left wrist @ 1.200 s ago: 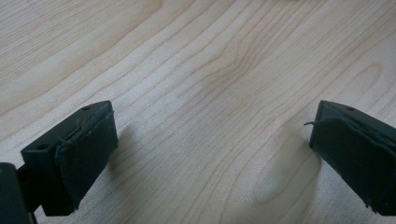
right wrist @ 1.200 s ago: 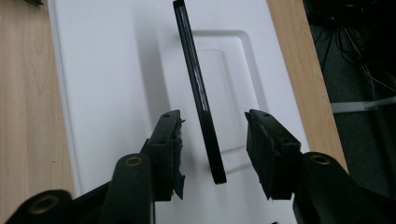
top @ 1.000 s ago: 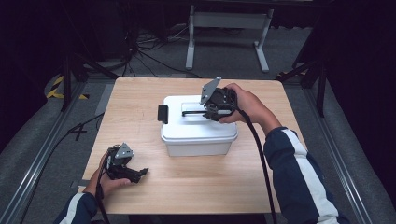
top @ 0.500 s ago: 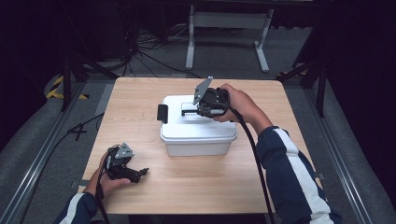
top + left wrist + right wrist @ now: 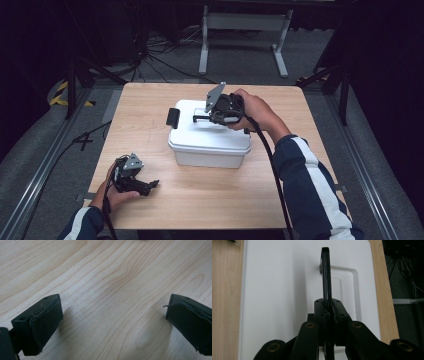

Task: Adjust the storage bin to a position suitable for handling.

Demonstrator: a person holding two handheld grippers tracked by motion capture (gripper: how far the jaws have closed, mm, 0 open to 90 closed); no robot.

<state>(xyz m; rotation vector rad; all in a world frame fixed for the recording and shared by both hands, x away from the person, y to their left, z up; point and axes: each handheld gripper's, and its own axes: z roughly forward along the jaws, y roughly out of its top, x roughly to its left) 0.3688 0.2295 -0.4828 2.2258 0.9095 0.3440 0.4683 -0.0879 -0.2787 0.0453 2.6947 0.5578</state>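
Right gripper view: right gripper clamped on the black handle of the white box. Handle appears raised upright. Left gripper rests on the table, jaws spread wide.

A white rectangular plastic box sits lid-on near the middle of the light wooden desk, a black latch on its left end, its thin black handle raised upright.

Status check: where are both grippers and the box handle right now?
Right gripper shut on black handle, raised off white box lid. Left gripper open, low over bare table. Nothing obstructing.
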